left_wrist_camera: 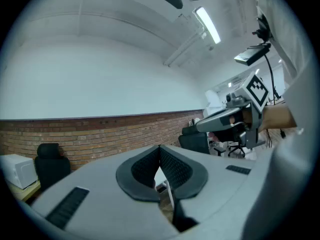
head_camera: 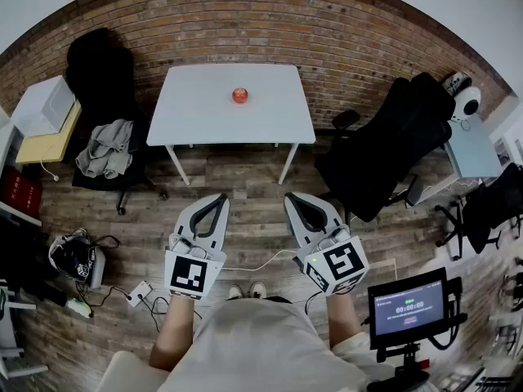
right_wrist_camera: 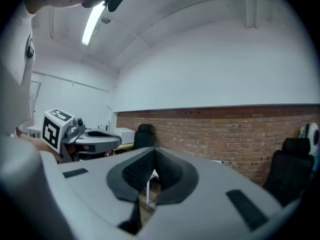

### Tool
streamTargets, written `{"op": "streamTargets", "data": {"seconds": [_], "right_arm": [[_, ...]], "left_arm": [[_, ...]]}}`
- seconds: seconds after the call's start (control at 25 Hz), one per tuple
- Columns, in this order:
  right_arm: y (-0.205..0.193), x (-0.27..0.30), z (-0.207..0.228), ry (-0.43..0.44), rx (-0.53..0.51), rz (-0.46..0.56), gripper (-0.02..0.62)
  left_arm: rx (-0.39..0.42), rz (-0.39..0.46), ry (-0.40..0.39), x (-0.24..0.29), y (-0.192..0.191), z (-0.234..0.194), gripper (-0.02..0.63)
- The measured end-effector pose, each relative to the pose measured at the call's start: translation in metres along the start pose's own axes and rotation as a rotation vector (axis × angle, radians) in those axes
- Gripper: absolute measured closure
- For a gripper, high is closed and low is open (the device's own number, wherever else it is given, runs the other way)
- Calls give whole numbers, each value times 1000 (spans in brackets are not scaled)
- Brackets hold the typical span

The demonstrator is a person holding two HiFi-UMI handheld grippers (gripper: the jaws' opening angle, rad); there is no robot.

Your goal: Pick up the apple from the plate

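Note:
A red apple (head_camera: 240, 95) sits near the far middle of a white table (head_camera: 196, 121) in the head view; the plate under it is too small to make out. Both grippers are held level close to the person's body, well short of the table. The left gripper (head_camera: 219, 199) is shut with nothing in it, its dark pads meeting in the left gripper view (left_wrist_camera: 160, 150). The right gripper (head_camera: 292, 199) is also shut and empty, its pads together in the right gripper view (right_wrist_camera: 154, 152). Each gripper view shows the other gripper off to the side.
A black chair draped with grey cloth (head_camera: 105, 149) stands left of the table and a black office chair (head_camera: 392, 149) right of it. A small monitor (head_camera: 409, 307) is at the person's right. Cables and a power strip (head_camera: 139, 292) lie on the wood floor. A brick wall runs behind the table.

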State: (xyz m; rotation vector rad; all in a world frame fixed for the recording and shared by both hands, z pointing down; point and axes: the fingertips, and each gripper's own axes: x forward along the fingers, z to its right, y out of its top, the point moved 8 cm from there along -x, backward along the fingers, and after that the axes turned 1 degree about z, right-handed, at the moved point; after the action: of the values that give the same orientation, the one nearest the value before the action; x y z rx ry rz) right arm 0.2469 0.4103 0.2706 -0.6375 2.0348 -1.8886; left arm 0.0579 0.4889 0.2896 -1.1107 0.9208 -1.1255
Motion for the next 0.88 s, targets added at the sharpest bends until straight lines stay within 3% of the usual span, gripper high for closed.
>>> {"op": "streamTargets", "data": {"seconds": [0.28, 0.56, 0.88], "right_arm": [[-1, 1, -3, 48, 42, 33, 594], [-14, -5, 3, 28, 92, 23, 594], [-15, -5, 54, 30, 136, 75, 594]], "left_arm": [[-2, 11, -21, 1, 1, 3, 601], [-8, 1, -14, -1, -8, 5, 601], [-16, -25, -10, 42, -6, 15, 601]]}}
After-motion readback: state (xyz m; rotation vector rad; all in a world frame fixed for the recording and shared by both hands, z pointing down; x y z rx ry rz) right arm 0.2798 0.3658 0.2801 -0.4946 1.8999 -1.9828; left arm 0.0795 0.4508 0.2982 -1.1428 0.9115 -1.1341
